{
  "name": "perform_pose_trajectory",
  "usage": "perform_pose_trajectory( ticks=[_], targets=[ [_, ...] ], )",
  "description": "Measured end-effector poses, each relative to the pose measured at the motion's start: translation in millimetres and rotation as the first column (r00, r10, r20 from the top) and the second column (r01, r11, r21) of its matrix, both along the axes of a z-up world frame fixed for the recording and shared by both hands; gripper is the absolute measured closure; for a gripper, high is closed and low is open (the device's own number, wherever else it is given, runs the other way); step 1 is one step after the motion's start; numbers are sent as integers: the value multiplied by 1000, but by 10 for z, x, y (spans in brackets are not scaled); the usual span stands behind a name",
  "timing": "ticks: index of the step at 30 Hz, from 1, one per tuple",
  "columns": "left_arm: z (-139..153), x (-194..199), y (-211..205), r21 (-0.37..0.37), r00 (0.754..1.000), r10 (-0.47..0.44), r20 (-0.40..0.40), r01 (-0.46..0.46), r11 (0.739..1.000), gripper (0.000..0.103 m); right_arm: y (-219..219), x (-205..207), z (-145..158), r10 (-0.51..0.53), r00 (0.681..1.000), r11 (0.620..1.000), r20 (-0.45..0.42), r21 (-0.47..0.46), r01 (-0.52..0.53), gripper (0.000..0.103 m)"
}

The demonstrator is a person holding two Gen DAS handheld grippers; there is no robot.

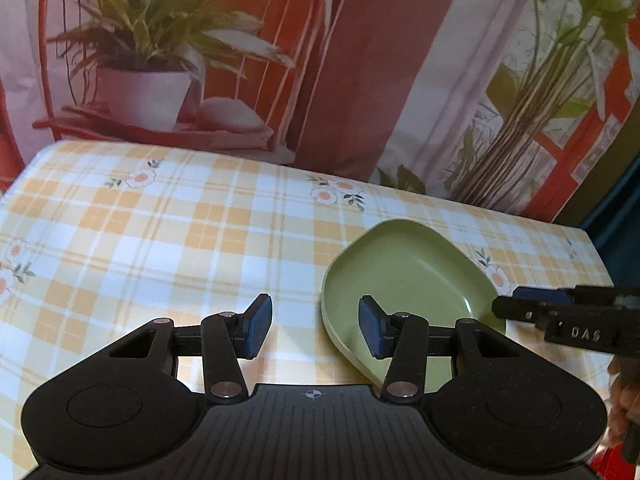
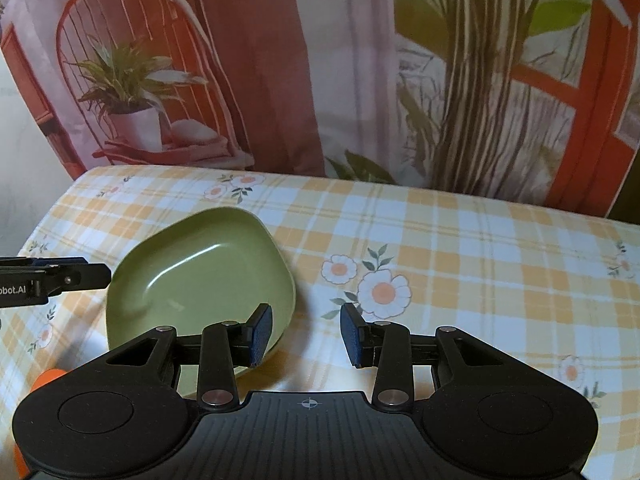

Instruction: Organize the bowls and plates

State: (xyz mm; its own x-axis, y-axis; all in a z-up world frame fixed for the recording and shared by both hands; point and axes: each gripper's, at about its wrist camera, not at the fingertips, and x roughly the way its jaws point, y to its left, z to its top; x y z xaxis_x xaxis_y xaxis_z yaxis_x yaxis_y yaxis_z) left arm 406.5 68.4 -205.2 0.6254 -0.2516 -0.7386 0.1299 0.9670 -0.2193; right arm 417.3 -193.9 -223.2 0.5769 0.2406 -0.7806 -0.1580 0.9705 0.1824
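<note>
A green rounded-square plate (image 1: 408,280) lies on the checked tablecloth; it also shows in the right wrist view (image 2: 200,276). My left gripper (image 1: 314,326) is open and empty, its jaws straddling the plate's left rim from above. My right gripper (image 2: 306,334) is open and empty, its jaws on either side of the plate's right rim. The right gripper's fingertips (image 1: 524,300) show at the plate's right side in the left wrist view. The left gripper's fingertips (image 2: 86,272) show at the plate's left side in the right wrist view.
The table (image 1: 160,240) carries a yellow and white checked cloth with flower prints. A printed backdrop (image 1: 320,60) of plants, a chair and a window hangs behind the far edge. An orange object (image 2: 44,378) peeks out at the lower left of the right wrist view.
</note>
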Motion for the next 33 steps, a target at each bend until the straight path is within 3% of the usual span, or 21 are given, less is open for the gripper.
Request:
perform_pose_trajectory(
  ticks=[4, 7, 9, 12, 17, 24, 33],
  targets=[
    [-80, 46, -5, -14, 1000, -7, -22, 6, 1000, 54, 34, 17, -67, 10, 1000, 1000, -15, 13, -10, 71],
    [-121, 66, -19, -14, 1000, -8, -29, 7, 1000, 66, 31, 20, -76, 6, 1000, 1000, -19, 25, -5, 77],
    [-129, 65, -29, -15, 1000, -5, -25, 5, 1000, 82, 35, 26, -82, 8, 1000, 1000, -27, 24, -8, 79],
    [-131, 58, -54, -14, 1000, -20, -19, 20, 1000, 90, 53, 33, -83, 4, 999, 1000, -43, 19, -3, 82],
    [-124, 36, -114, 1, 999, -36, -15, 36, 999, 93, 93, 28, -98, 9, 998, 999, -58, 42, -6, 90],
    [-64, 1, -144, 20, 999, -48, -5, 48, 999, 93, 64, 4, -64, -10, 999, 999, -34, 51, 12, 91],
    [244, -219, -203, 38, 997, -63, 37, 62, 997, 92, 17, -134, 278, -8, 1000, 999, 25, 47, 7, 92]
  ],
)
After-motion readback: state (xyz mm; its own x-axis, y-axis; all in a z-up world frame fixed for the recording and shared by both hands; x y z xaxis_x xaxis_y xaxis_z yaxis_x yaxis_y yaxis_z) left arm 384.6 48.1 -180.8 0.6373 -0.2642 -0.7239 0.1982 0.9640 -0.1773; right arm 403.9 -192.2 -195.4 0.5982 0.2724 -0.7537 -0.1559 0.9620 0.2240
